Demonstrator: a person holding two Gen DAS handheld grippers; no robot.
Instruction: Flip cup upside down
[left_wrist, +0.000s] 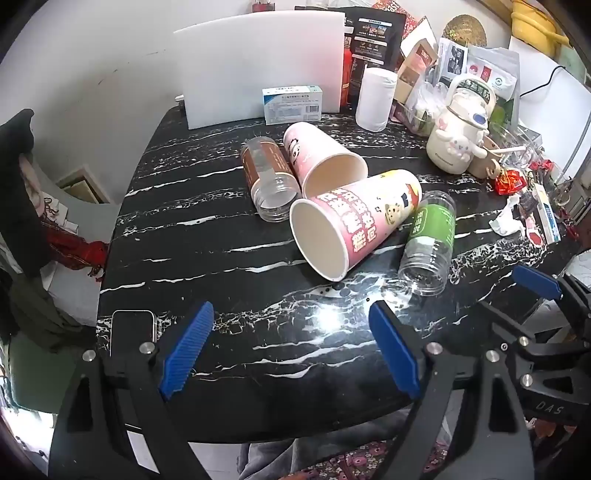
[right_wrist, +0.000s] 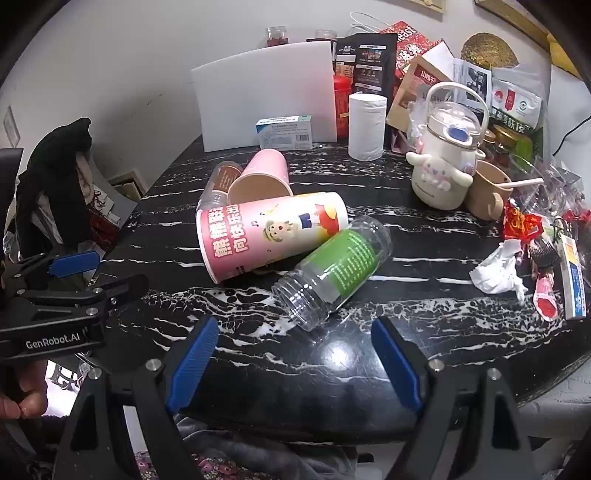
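Observation:
Two pink paper cups lie on their sides on the black marble table (left_wrist: 221, 350). The near cup (left_wrist: 354, 221) (right_wrist: 269, 232) has red lettering and its mouth faces front left. The far cup (left_wrist: 321, 158) (right_wrist: 264, 177) lies behind it. A brown-label clear jar (left_wrist: 267, 177) (right_wrist: 221, 181) lies at the left, a green-label clear jar (left_wrist: 430, 243) (right_wrist: 332, 266) at the right, touching the near cup. My left gripper (left_wrist: 291, 350) is open and empty, short of the near cup. My right gripper (right_wrist: 295, 365) is open and empty, just short of the green jar's mouth.
A phone (left_wrist: 132, 332) lies at the table's front left edge. A white board (left_wrist: 258, 62), a blue-white box (left_wrist: 293, 105) and a paper roll (left_wrist: 375, 98) stand at the back. A cream kettle (right_wrist: 443, 162), bags, wrappers and a crumpled tissue (right_wrist: 496, 273) crowd the right side.

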